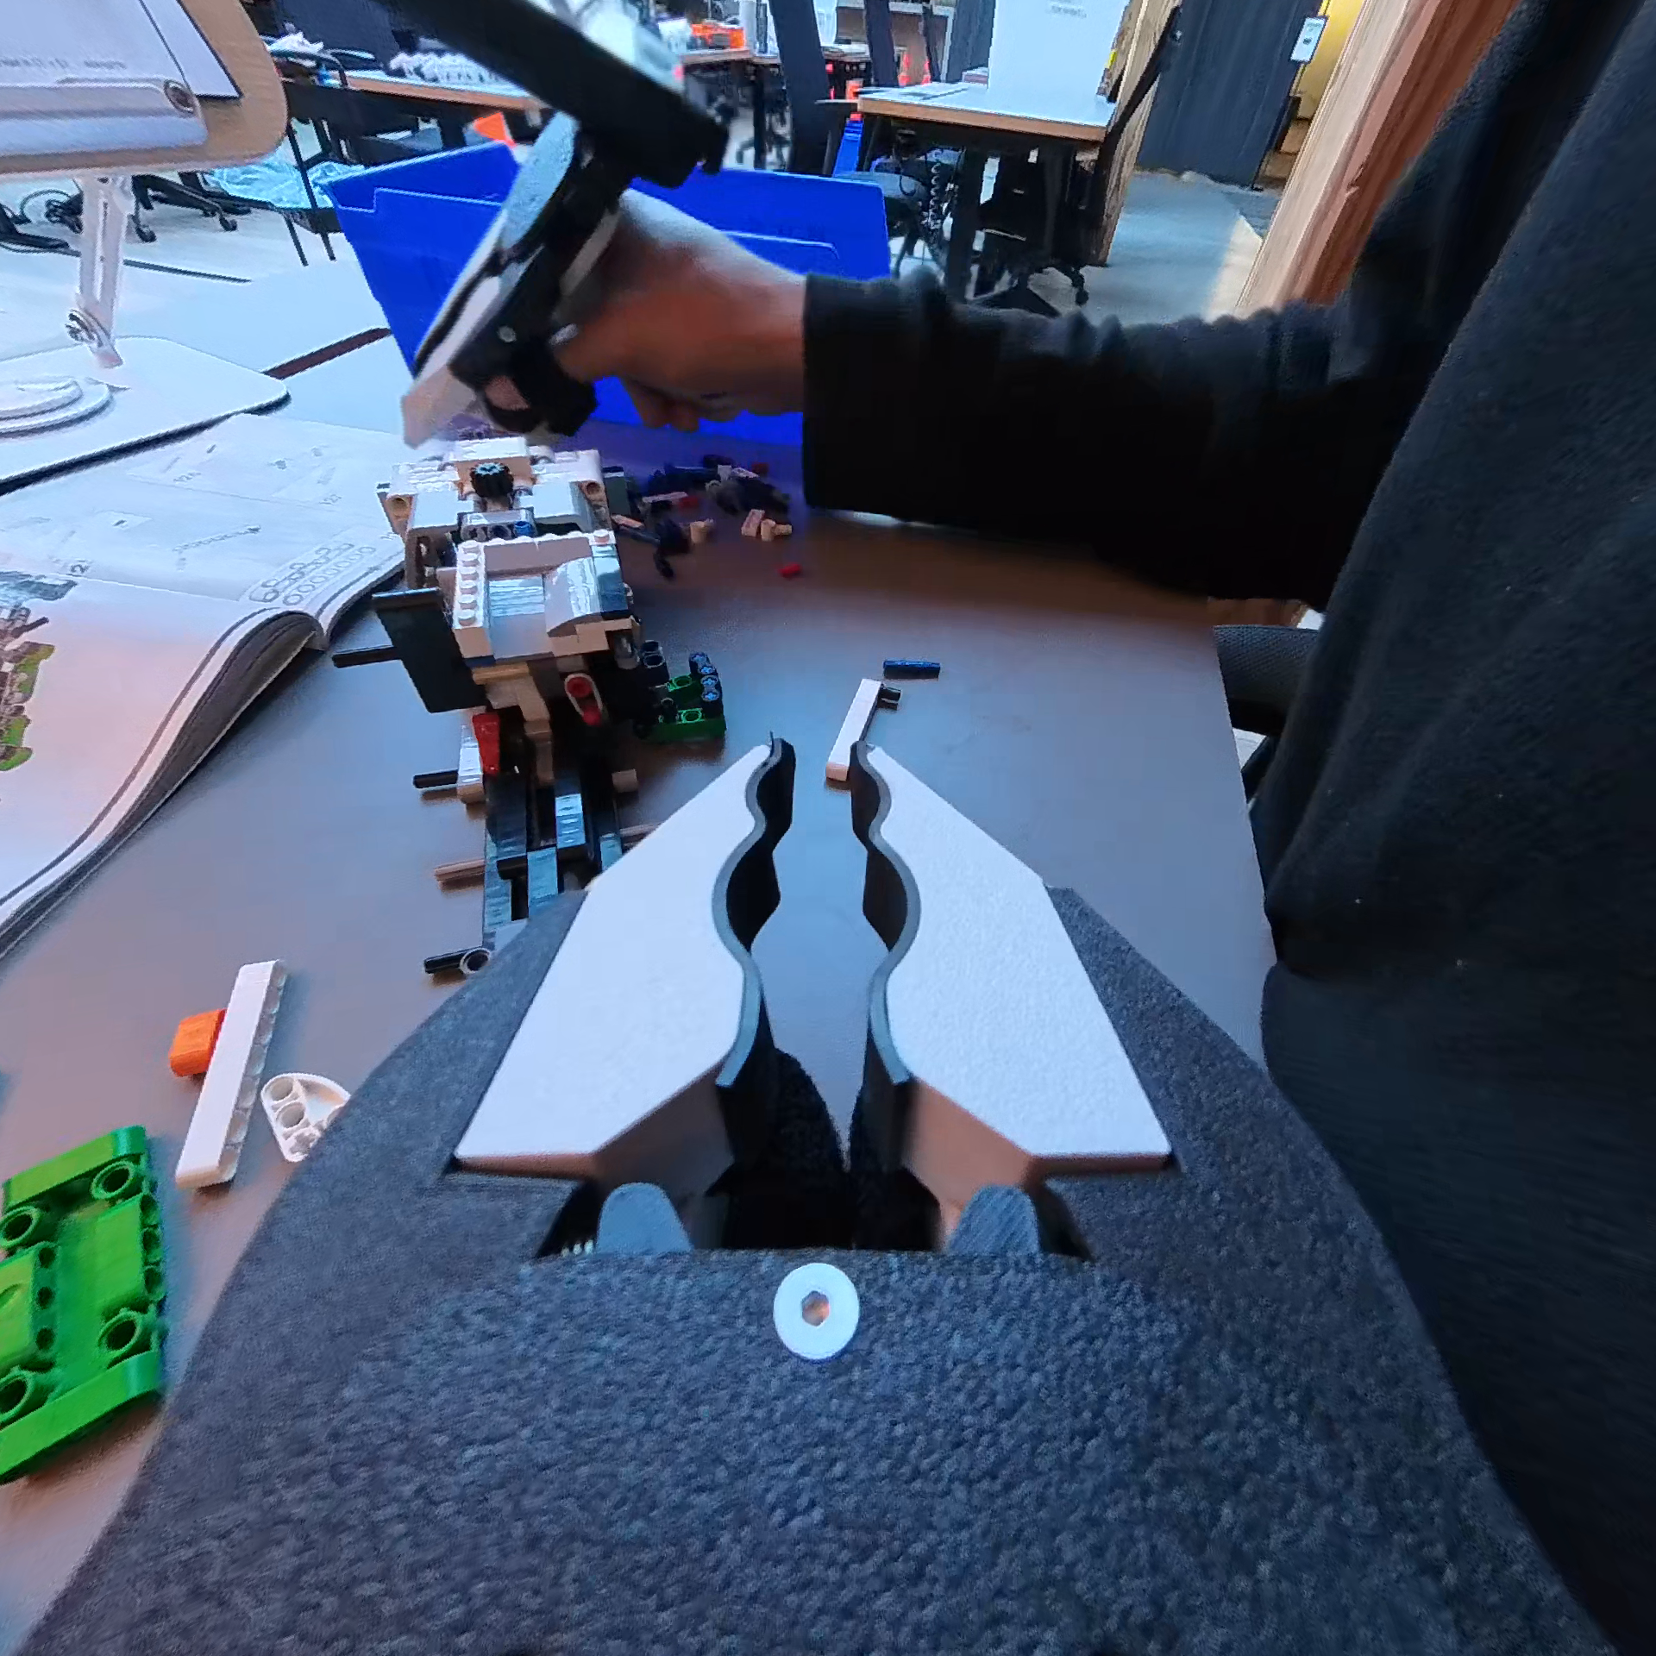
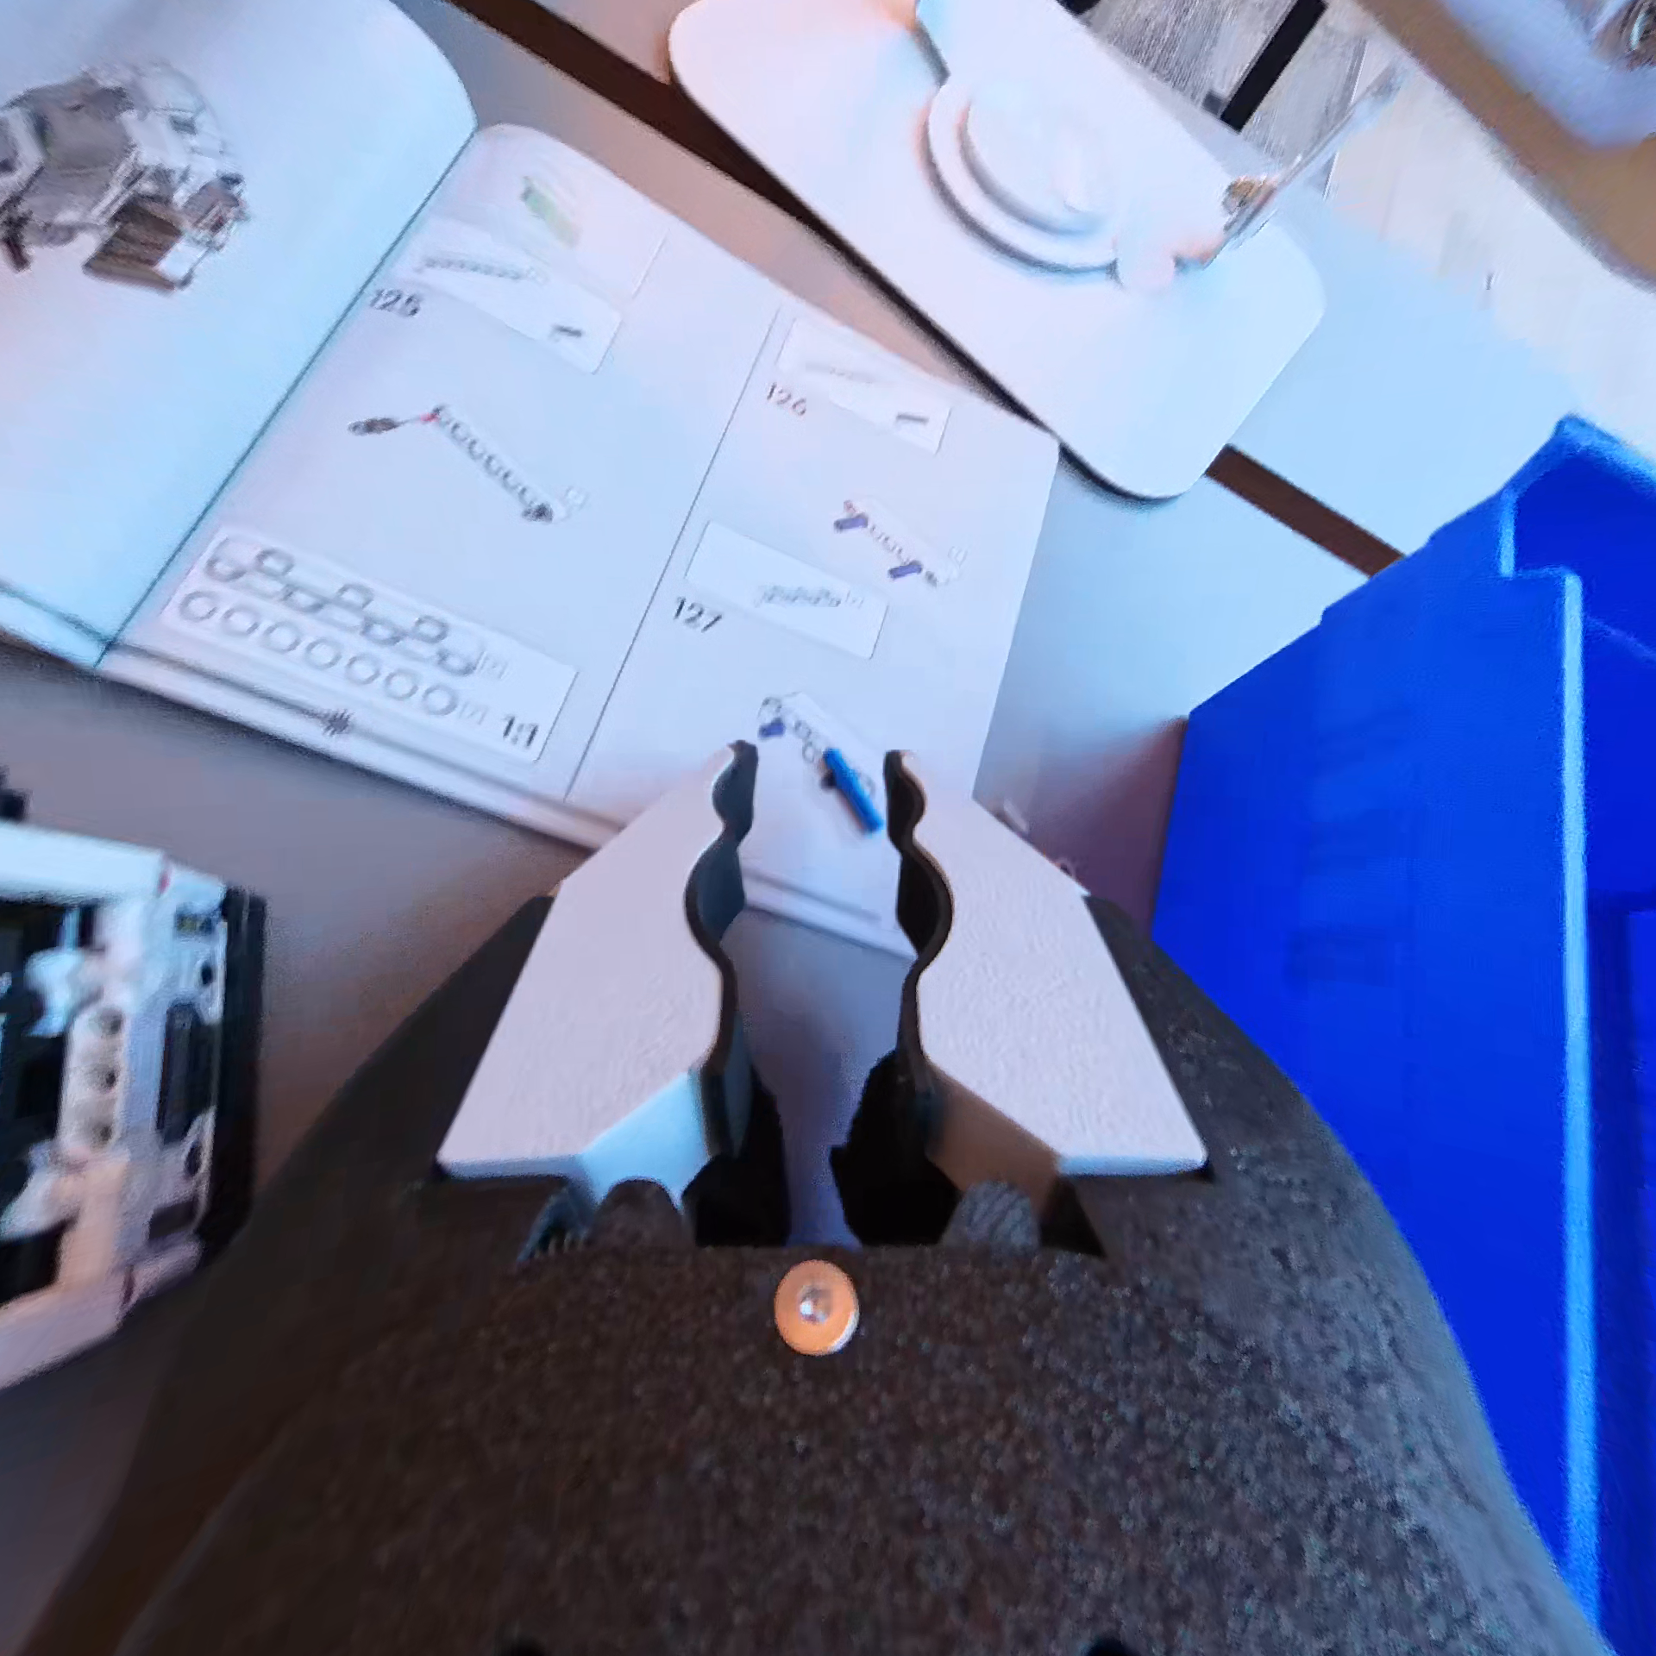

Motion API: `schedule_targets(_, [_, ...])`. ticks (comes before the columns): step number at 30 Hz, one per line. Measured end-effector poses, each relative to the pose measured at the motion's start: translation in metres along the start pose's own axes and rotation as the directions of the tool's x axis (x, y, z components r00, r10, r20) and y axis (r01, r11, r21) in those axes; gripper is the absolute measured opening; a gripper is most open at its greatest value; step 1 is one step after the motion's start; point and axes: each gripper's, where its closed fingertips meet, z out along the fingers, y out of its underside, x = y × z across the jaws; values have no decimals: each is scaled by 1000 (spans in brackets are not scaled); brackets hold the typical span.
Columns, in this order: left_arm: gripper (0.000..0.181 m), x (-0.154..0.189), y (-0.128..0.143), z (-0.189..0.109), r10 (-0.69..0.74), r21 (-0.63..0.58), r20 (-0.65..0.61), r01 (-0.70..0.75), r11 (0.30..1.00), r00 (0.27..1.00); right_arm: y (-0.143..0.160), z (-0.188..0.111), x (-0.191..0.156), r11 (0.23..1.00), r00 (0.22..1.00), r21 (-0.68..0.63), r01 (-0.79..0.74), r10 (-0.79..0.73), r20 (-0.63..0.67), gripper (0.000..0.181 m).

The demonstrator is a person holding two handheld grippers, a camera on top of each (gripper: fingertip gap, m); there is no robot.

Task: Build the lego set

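Standing at centre left of the left wrist view, the half-built lego model (image 1: 520, 618) is the largest task thing; it shows again, blurred, at the left edge of the right wrist view (image 2: 107, 1030). It looks top-heavy on its narrow black base, so a careless nudge could tip it or shed parts.

The open instruction booklet (image 1: 161, 609) lies left of the model and fills the upper left of the right wrist view (image 2: 556, 466). Its pages carry printed step numbers and part diagrams, which I leave unread; I see no brand mark on anything. The blue bin (image 1: 430, 224) stands behind the model, at upper centre.

The right gripper (image 2: 820, 762) hovers over the booklet page, jaws apart, nothing visibly between them. A small blue pin (image 2: 853, 789) appears in the gap, but through the motion blur I cannot tell a real piece from a printed one; closing on it blindly could pinch or crease the page.

The left gripper (image 1: 820, 753) sits low over the dark table (image 1: 1030, 762), jaws slightly parted and empty, its tips just beside a white beam (image 1: 856, 730) with a blue pin (image 1: 911, 668) near it. A sideways drift could flick these small parts away. More loose pieces (image 1: 717, 511) lie scattered right of the model, easy to sweep off with a sleeve.
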Motion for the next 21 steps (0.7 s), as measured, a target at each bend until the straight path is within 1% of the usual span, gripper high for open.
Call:
schedule_targets(1, [11, 0, 0, 0, 0, 2, -3, 0, 1000, 1000, -2, 7, 2, 1000, 1000, 1, -16, 16, 12, 28])
schedule_targets(3, [11, 2, 0, -1, 5, 4, -9, -5, 1000, 1000, 3, 22, 3, 997, 997, -41, -61, 63, 51, 29])
schedule_targets(6, [11, 4, -1, -2, 14, 12, -11, -14, 1000, 1000, 9, 29, 8, 995, 994, -46, -91, 94, 60, 30])
schedule_targets(8, [11, 3, -2, -3, 7, 18, -12, -7, 1000, 1000, 11, 29, 10, 994, 992, -32, -105, 107, 68, 30])
schedule_targets(11, [11, 2, -1, -2, -11, 12, -21, 11, 1000, 1000, 14, 26, 7, 990, 984, -49, -129, 134, 116, 24])
schedule_targets(13, [11, 2, -1, -2, -14, 12, -22, 15, 1000, 1000, 15, 25, 7, 991, 983, -43, -128, 132, 126, 21])
schedule_targets(15, [11, 2, -1, -1, -17, 8, -24, 18, 1000, 1000, 16, 24, 3, 992, 982, -38, -124, 128, 137, 12])
schedule_targets(17, [11, 2, 0, -1, -20, 3, -25, 20, 1000, 999, 16, 23, 2, 994, 986, -36, -104, 108, 129, 5])
schedule_targets(21, [11, 2, 0, -1, -15, 5, -21, 15, 1000, 1000, 12, 17, 2, 999, 994, -37, -37, 41, 105, 4])
